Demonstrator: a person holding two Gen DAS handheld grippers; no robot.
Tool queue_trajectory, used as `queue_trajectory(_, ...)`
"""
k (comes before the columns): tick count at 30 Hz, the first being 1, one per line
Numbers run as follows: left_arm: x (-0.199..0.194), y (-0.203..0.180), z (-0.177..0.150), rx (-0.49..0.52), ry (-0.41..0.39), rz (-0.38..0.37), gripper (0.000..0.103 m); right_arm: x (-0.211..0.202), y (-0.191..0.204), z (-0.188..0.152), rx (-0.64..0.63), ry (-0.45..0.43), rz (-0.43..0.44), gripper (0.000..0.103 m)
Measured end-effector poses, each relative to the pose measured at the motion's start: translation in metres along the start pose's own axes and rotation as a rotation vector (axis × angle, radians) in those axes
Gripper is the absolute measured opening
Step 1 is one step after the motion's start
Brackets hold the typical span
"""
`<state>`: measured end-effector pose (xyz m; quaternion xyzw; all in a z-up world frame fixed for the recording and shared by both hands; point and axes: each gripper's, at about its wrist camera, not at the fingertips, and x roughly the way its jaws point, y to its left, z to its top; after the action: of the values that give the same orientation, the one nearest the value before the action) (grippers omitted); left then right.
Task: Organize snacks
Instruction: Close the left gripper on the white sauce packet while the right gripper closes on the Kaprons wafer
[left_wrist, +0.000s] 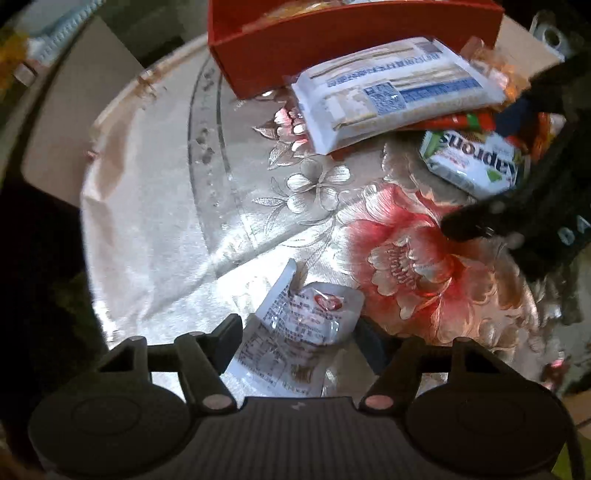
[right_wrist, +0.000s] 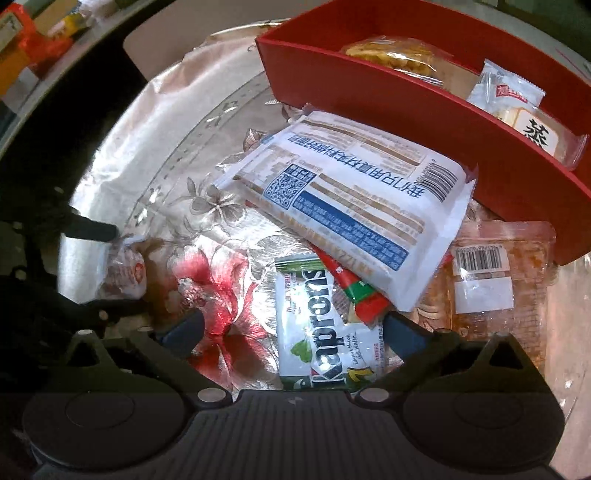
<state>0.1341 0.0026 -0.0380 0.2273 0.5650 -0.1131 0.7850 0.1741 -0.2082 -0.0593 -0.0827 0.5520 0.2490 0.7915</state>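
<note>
Left gripper (left_wrist: 299, 334): jaws spread apart, one either side of a small clear sachet; whether the pads pressed it could not be told.
Small clear sachet (left_wrist: 303, 332): crinkled, printed with fine text and a red round mark, lying on the cloth between the left fingers, its upper end poking out past the tips toward a pink flower.
Right gripper (right_wrist: 291, 332): jaws wide apart, clamped on nothing, hovering low over the green-and-white wafer pack.
Green-and-white wafer pack (right_wrist: 325, 332): flat on the cloth, lengthwise between the right fingers, nearer the right-hand one; far end tucked under a red-and-green bar.
Red-and-green bar (right_wrist: 354, 291): slanted, lying under the large white packet and over the wafer pack's end.
Large white packet (right_wrist: 351, 199): back side up with QR code, barcode and blue panel, resting atop the pile just ahead of the right fingertips, its far edge close by the red tray wall.
Clear tub (right_wrist: 495, 280): amber contents, barcode label, beside the white packet and right of the right finger.
Red tray (right_wrist: 369, 107): beyond the pile, already holding a round cookie pack (right_wrist: 391, 55) and a wrapped cake (right_wrist: 532, 129).
Floral tablecloth (left_wrist: 155, 221): shiny, pale, with pink blooms, beneath everything.
</note>
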Motion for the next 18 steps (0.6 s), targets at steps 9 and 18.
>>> queue_trajectory(9, -0.007, -0.012, -0.012, -0.228, -0.011, 0.124, 0.063, 0.003, 0.015, -0.015, -0.054, -0.060, -0.089, 0.103)
queue_trajectory(18, 0.009, 0.024, -0.017, -0.482, 0.030, -0.019, 0.077, 0.009, 0.031, -0.016, -0.117, -0.045, -0.197, 0.099)
